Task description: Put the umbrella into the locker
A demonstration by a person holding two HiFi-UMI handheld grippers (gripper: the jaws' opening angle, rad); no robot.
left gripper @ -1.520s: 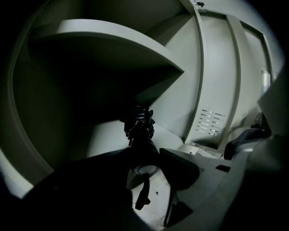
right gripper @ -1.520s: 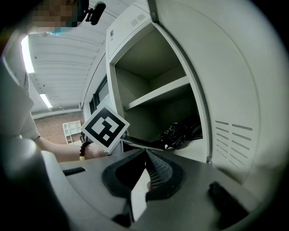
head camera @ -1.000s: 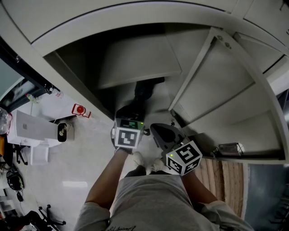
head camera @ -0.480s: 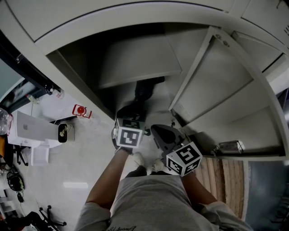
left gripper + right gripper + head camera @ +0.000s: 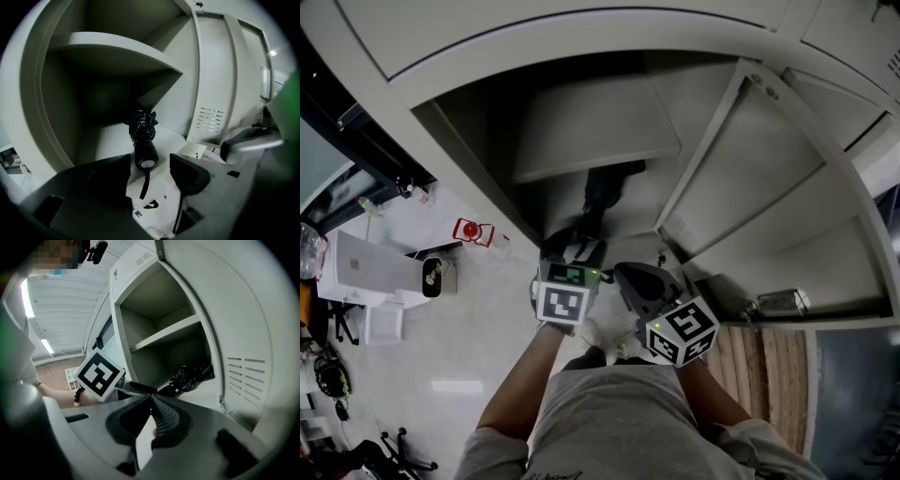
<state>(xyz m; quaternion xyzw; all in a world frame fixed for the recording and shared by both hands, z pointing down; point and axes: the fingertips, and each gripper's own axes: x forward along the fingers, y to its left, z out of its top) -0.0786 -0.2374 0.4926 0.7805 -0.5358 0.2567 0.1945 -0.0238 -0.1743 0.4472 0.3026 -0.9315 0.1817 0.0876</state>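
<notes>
Pale smooth floor [image 5: 487, 328] w/ a strip of wooden slats [image 5: 769, 366] at near right. White box-like unit [image 5: 361, 267] and small red item [image 5: 469, 230] sit on the floor at left, apart from the tall grey metal locker [image 5: 478, 169].

Person faces the locker, both forearms held fwd. L claw [image 5: 151, 161] tilts down at the locker's mouth, jaws spread and just been opening. The round handle end of the black folded umbrella [image 5: 140, 133] shows btwn them, but the pads don't press on it. R claw [image 5: 151, 398] sits just right of the L one, nearer level, jaws pressed together w/ nothing btwn.

Locker's grey door [image 5: 759, 178] is swung open to the right. Inside is one flat shelf [image 5: 591, 141]. Under it the umbrella lies on the locker's bottom, canopy end far, handle end near, strap trailing toward the front edge.
</notes>
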